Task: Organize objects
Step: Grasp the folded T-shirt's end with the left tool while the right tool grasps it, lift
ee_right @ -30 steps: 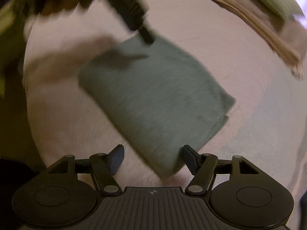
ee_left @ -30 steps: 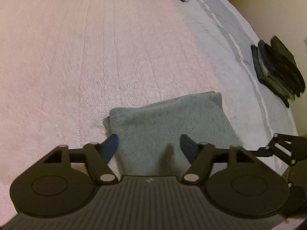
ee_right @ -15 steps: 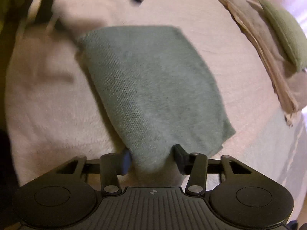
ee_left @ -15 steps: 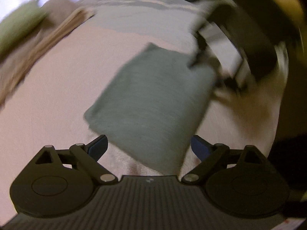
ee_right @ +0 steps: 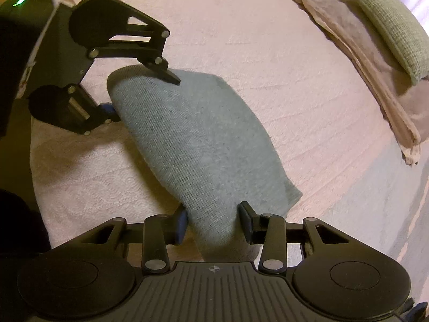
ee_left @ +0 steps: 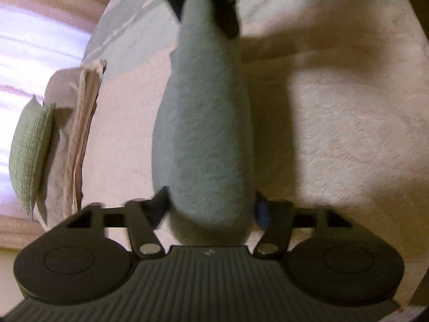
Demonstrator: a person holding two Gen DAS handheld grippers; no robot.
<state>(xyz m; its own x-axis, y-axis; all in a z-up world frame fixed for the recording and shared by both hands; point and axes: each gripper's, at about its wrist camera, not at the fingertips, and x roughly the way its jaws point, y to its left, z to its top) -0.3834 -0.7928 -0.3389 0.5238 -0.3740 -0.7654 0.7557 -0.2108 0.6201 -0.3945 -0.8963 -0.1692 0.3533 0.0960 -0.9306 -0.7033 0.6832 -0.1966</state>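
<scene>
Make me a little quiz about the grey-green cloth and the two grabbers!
1. True or false: the folded cloth is held at both ends.
2. Which gripper's camera shows the other one from the side? A: left gripper. B: right gripper.
3. Fill in: the green pillow lies on a ____ blanket.

Key:
1. True: one gripper grips each end.
2. B.
3. Beige.

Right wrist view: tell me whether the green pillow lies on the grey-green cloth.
No. The green pillow lies far off on beige bedding, apart from the grey-green cloth that both tongs grip.
</scene>
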